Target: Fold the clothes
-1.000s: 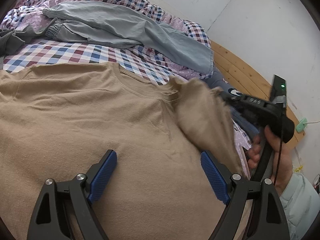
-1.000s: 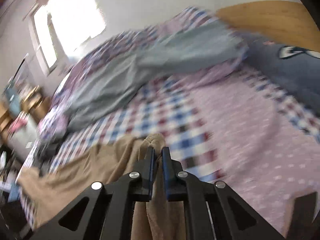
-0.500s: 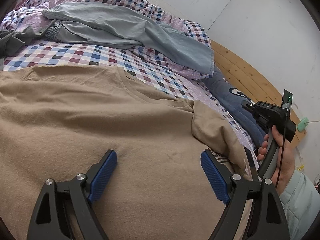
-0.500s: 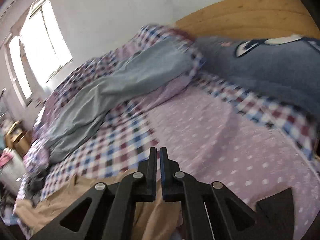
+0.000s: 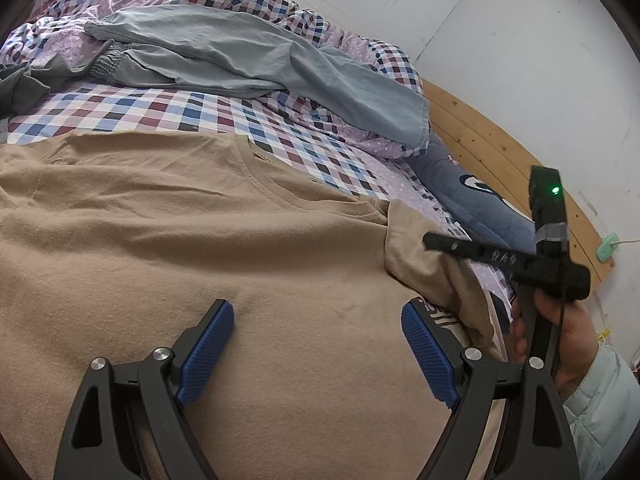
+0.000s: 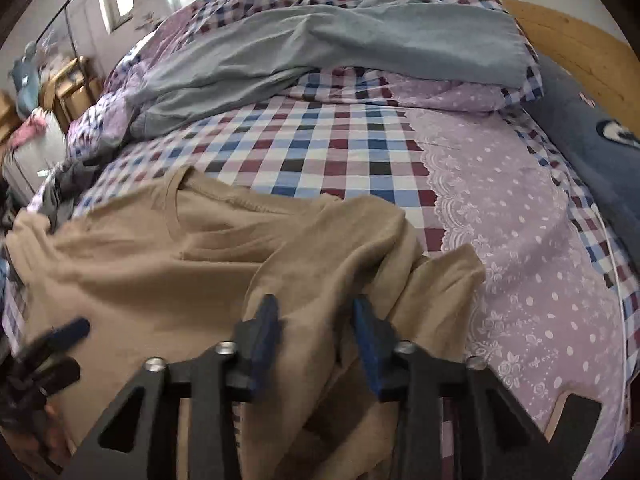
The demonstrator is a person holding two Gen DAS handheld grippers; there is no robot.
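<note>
The shirt point(image 5: 208, 248), a tan T-shirt, lay spread on the checked bedspread point(image 6: 320, 148), neckline toward twelve o'clock in the left wrist view and its sleeve point(image 6: 360, 248) rumpled at about three o'clock. The left gripper point(image 5: 316, 344) hovered over the shirt's body with its jaws spread wide, holding nothing. The right gripper point(image 6: 316, 336) sat over the bunched sleeve with its blue pads apart and cloth lying between them, unpinched as far as could be seen. The shirt looked light, soft and limp, likely to sag and crease rather than hold a shape, so a hold at the sleeve hem or shoulder seam seemed best. Grey trousers point(image 5: 248, 52) lay well apart at twelve o'clock.
</note>
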